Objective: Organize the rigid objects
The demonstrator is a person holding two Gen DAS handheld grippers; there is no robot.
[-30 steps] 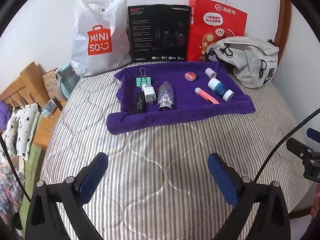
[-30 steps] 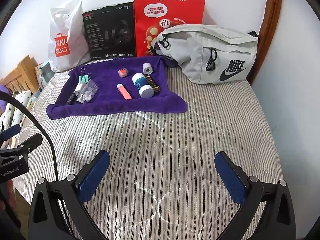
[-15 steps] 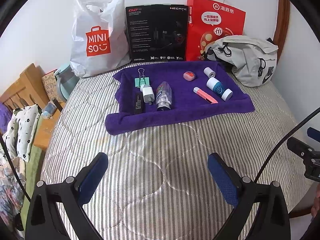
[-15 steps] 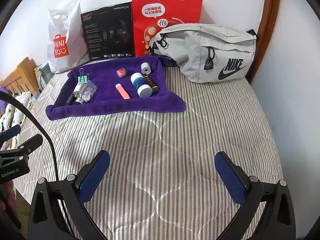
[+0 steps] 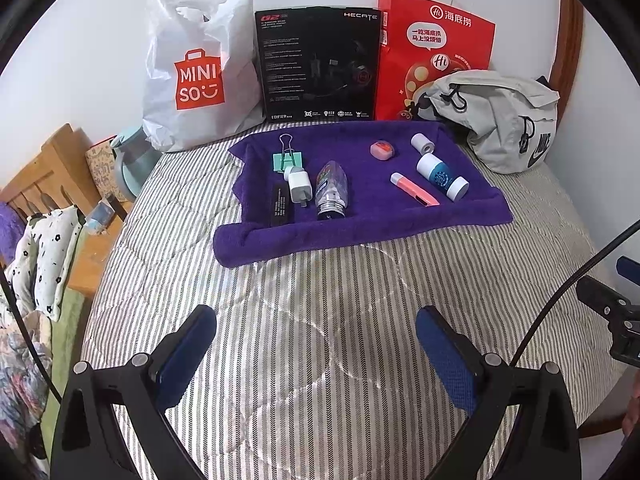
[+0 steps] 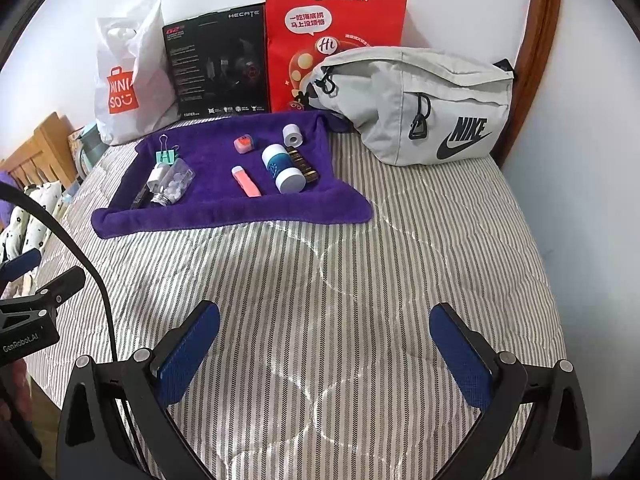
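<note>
Purple towel [image 5: 360,224] on the striped bed [image 5: 320,300] carries a binder clip [image 5: 287,158], charger [image 5: 299,187] and perhaps a pill bottle [image 5: 331,192], while both left tongs [image 5: 316,340] and right tongs [image 6: 325,334] hover wide open, empty.

Small rigid objects [image 5: 330,194] lying on purple towel [image 5: 360,228]

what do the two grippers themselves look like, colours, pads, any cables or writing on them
Both are alike: the left gripper and right gripper have black angular frames with silver screws, and fingers faced with textured blue pads. A black cable arcs off the left unit, whose body reads GenRobot.AI in white.
</note>
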